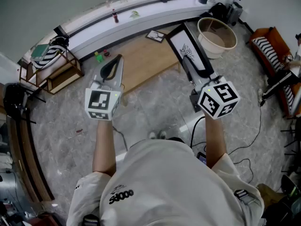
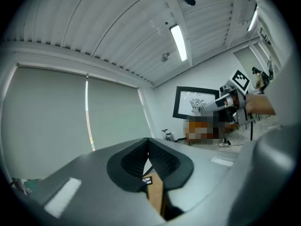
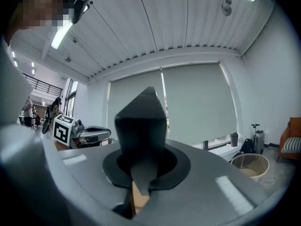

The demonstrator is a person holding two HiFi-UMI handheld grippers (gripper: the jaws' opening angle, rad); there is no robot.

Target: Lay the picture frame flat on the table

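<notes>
Closest beneath us was our white T-shirt (image 1: 160, 187), and the dark print on its front was too creased for us to read with any certainty. Beyond it we held both arms out level.

Our right gripper (image 1: 187, 64) had its fingers clamped tight on the black rim of the picture frame (image 1: 189, 48). In the right gripper view the frame (image 3: 141, 121) stood up as a dark edge from between the pads. We held it in the air, clear of the wooden table (image 1: 141, 65) and near the table's right end as we looked down. It was not lying flat on anything.

Its face was a white sheet with a small dark drawing, and we could make out no words on it. The left gripper view showed that same face of the frame (image 2: 196, 102), with the right gripper (image 2: 210, 105) at its right edge.

Our left gripper (image 1: 114, 62) carried nothing, and its fingers were drawn together at the tips. Lower down between them sat a small white tag (image 2: 148, 180) whose print was too small to read.

The left cube (image 1: 101, 105) and the right cube (image 1: 218, 99) bore only black-and-white square patterns, no letters. On the table lay a small card (image 1: 155, 36), apart from the frame. A pale round tub (image 1: 216, 39) stood on the floor to the right.
</notes>
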